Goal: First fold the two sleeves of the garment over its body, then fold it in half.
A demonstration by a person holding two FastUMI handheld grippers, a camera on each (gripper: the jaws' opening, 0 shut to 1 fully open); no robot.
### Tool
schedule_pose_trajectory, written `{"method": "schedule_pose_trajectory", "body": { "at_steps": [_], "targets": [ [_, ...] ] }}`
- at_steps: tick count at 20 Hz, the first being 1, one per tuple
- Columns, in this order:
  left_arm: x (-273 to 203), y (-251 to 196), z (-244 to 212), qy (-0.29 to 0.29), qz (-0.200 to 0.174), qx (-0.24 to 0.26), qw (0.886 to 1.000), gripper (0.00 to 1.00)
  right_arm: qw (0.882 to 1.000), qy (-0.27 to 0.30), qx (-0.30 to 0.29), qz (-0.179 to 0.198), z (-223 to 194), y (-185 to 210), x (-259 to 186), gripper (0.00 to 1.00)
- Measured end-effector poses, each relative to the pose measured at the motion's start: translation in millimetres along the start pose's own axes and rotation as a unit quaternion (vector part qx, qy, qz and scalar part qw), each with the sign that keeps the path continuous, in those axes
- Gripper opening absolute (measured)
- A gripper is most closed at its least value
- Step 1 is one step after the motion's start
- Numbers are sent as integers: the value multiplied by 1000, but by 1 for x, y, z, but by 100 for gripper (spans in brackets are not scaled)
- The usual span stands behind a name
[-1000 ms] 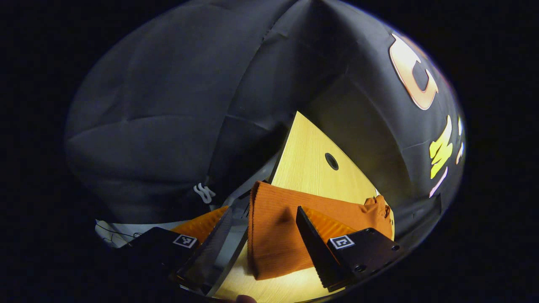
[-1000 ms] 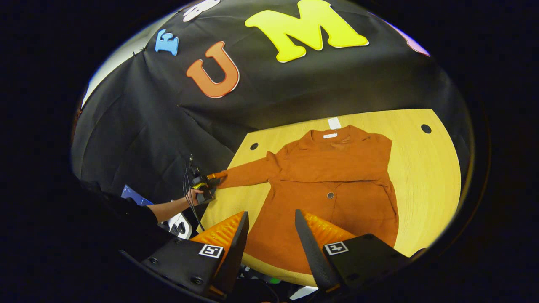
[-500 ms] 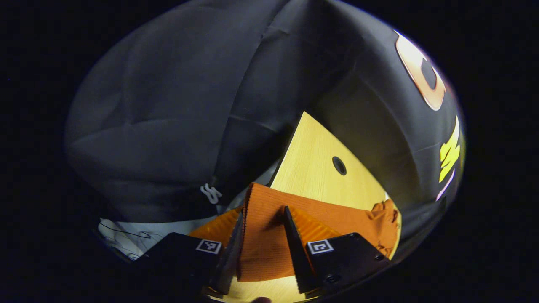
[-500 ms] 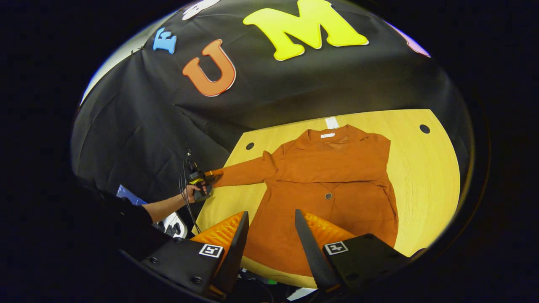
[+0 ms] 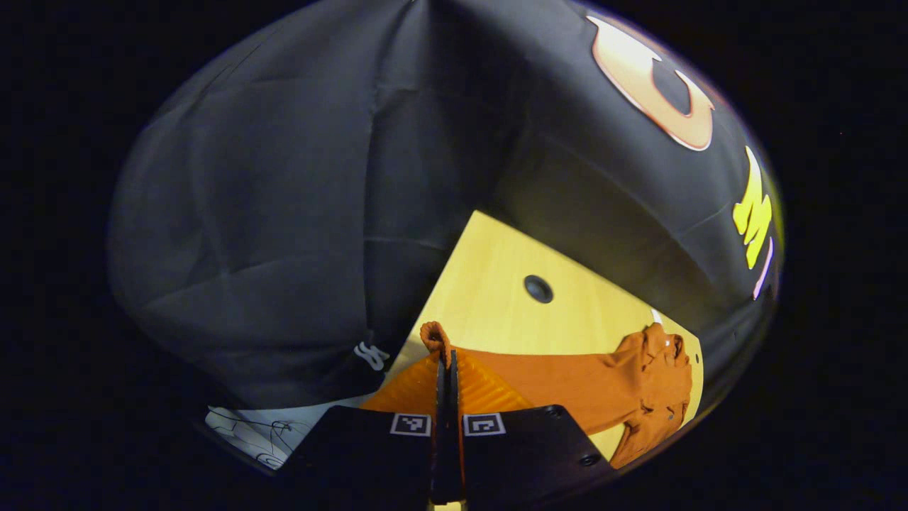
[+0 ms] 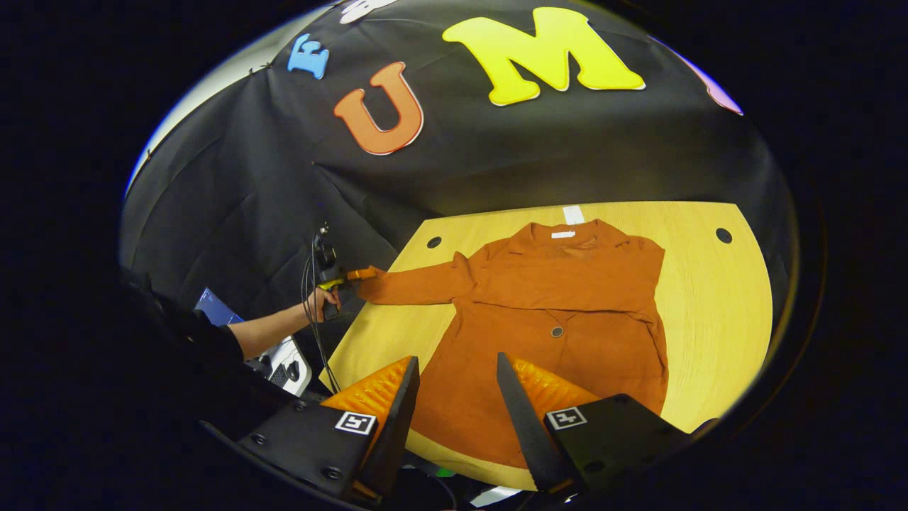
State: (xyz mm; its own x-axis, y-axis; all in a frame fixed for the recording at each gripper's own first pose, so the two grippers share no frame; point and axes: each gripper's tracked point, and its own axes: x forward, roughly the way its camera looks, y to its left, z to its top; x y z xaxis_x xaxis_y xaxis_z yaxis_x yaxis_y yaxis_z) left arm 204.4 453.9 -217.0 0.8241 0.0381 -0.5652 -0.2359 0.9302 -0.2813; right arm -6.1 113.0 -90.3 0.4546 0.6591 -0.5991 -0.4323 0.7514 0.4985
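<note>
An orange garment lies spread on a yellow wooden table, collar at the far side. Its right sleeve lies folded over the body. Its left sleeve stretches out toward the table's left edge. My left gripper is shut on that sleeve's cuff, which bunches just above the closed fingers; the sleeve runs off to the right. In the right gripper view the left gripper and a hand hold the cuff at the table's edge. My right gripper is open above the garment's near hem, holding nothing.
The table has round holes near its corners. A small white tag lies beyond the collar. A sleeved arm reaches in from the left. White and blue items sit below the table's left side.
My left gripper has closed from wide open onto the sleeve's cuff and lifted it slightly at the table's left edge. The right gripper has barely moved and stays open.
</note>
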Motion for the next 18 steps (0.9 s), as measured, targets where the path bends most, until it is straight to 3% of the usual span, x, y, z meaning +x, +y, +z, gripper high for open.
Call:
{"method": "schedule_pose_trajectory", "body": {
  "at_steps": [3,8,13,18],
  "targets": [
    [-29,-42,18,-7,3,-4,1000,3,999,-25,-15,26,7,7,-7,72],
    [-93,-161,41,-48,-39,44,997,2,995,-69,-37,66,23,-1,-47,72],
    [-140,-312,56,-87,-94,64,990,2,989,-118,-25,80,30,-43,-104,72],
    [-149,-447,21,-72,-137,123,980,2,982,-169,21,79,40,-99,-159,72]
  ]
}}
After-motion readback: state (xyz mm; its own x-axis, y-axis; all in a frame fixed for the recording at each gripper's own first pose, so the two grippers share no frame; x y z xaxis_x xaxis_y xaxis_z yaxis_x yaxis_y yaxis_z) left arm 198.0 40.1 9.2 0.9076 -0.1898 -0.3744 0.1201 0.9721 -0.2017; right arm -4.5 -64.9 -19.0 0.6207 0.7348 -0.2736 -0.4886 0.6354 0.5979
